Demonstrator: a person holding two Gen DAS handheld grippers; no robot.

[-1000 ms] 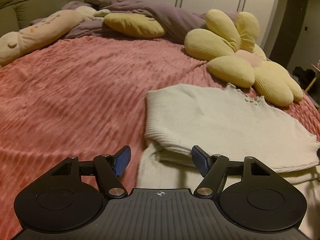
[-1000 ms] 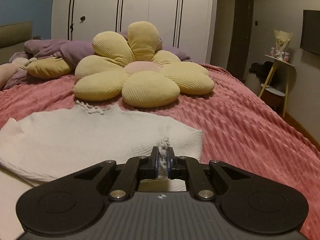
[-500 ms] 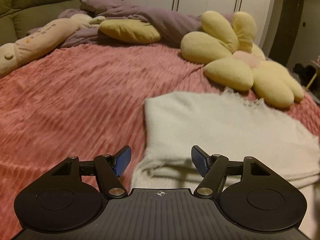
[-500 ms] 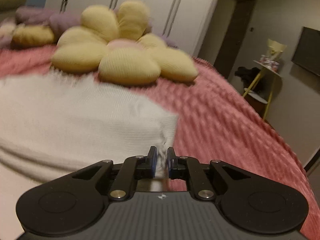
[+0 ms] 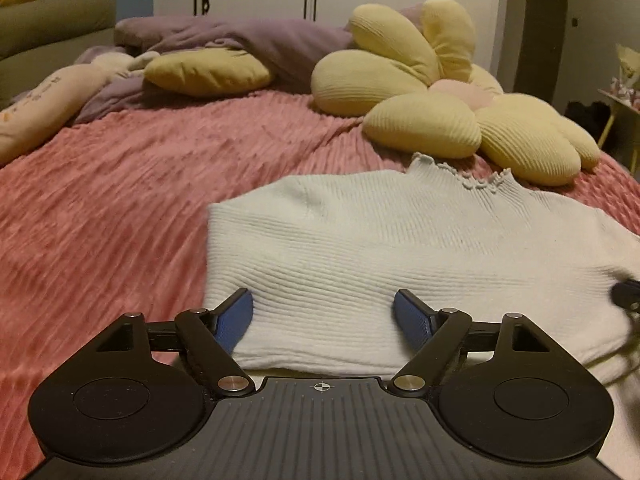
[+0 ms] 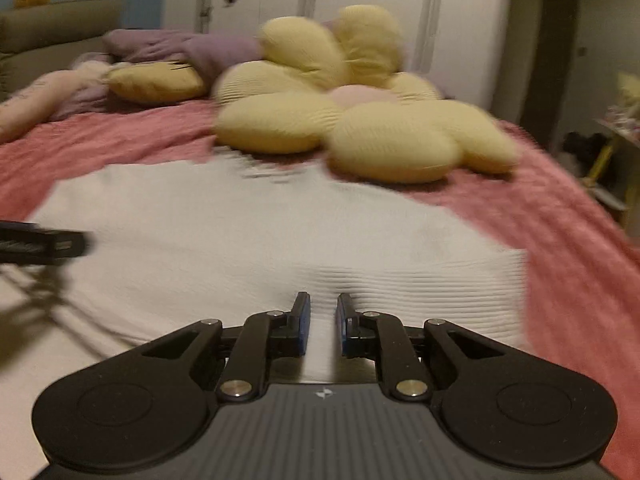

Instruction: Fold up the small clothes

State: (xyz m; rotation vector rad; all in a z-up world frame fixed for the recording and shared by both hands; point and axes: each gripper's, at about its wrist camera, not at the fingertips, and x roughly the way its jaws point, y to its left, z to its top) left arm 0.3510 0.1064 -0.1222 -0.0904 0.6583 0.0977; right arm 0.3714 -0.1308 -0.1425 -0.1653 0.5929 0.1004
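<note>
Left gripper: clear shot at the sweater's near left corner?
Probably yes. The left gripper hangs open right over the white sweater, and nothing lies between it and that corner on the pink bedspread.

Left gripper (image 5: 324, 314): matte black plastic body, two round lobes at the base, each with a shallow circular recess. Centre plate is dark grey with fine vertical ribs and a small white crosshair mark at the top edge. Two black link arms pivot on silver round-head screws; smaller silver pins sit further out. Triangular cutouts in the outer brackets. Fingers (image 5: 236, 316) carry blue ribbed pads.

Right gripper (image 6: 322, 328): same build, black lobes, ribbed grey plate, small white logo mark at centre, silver pivot screws, triangular cutouts. Fingers (image 6: 301, 322) are black with blue pad edges.
</note>
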